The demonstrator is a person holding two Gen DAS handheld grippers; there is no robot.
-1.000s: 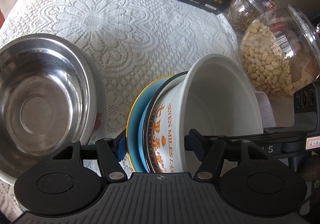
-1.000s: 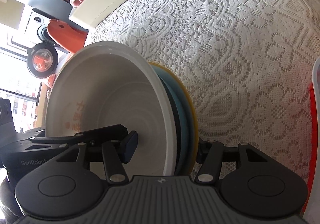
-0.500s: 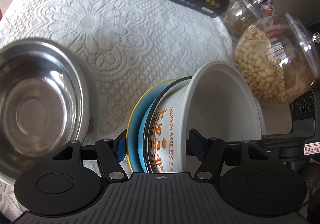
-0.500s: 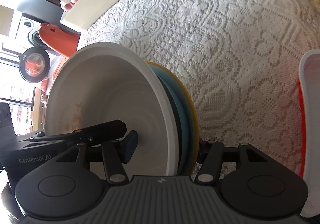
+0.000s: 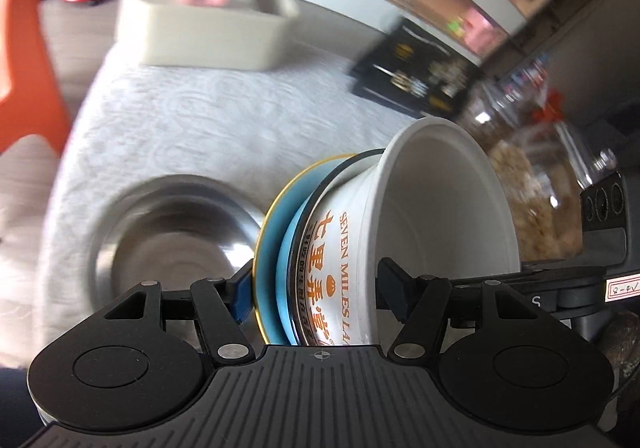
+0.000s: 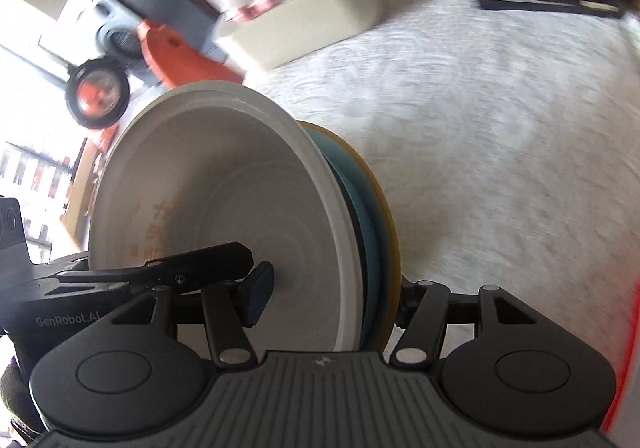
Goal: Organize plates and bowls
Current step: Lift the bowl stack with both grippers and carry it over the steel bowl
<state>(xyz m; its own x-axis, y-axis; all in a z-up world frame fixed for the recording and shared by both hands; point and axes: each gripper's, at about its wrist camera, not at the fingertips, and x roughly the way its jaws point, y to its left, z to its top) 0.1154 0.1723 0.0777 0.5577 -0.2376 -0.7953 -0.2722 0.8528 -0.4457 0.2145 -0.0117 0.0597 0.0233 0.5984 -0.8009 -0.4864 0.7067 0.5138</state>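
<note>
Both grippers are clamped on the same nested stack; my left gripper (image 5: 316, 290) pinches it with one blue pad behind the blue plate (image 5: 270, 264) and the other inside the white bowl (image 5: 436, 208), and my right gripper (image 6: 332, 292) takes the opposite side the same way, one pad inside the white bowl (image 6: 216, 208) and the other behind the yellow-edged blue plate (image 6: 370, 208). I judge the two-sided hold is there because the stack is several pieces deep, with a dark rim showing between bowl and plate, so squeezing front to back keeps the pieces from sliding apart; it appears to hang clear of the lace tablecloth (image 5: 200, 120), with the bowl's mouth facing sideways in both views. I take the steel bowl (image 5: 176, 240), lying on the cloth beside and below my left gripper, as the likeliest place for the stack to go, though that is only my reading. Much is hard to make out; the background is smeared, so the cream tray (image 5: 208, 28), the black box (image 5: 420, 76) and the glass jars (image 5: 536, 184) are soft shapes; how many pieces sit between bowl and plate I cannot count; the far pad of my right gripper is hidden behind the plate; a red-edged thing at the right border of the right wrist view is cut off.
</note>
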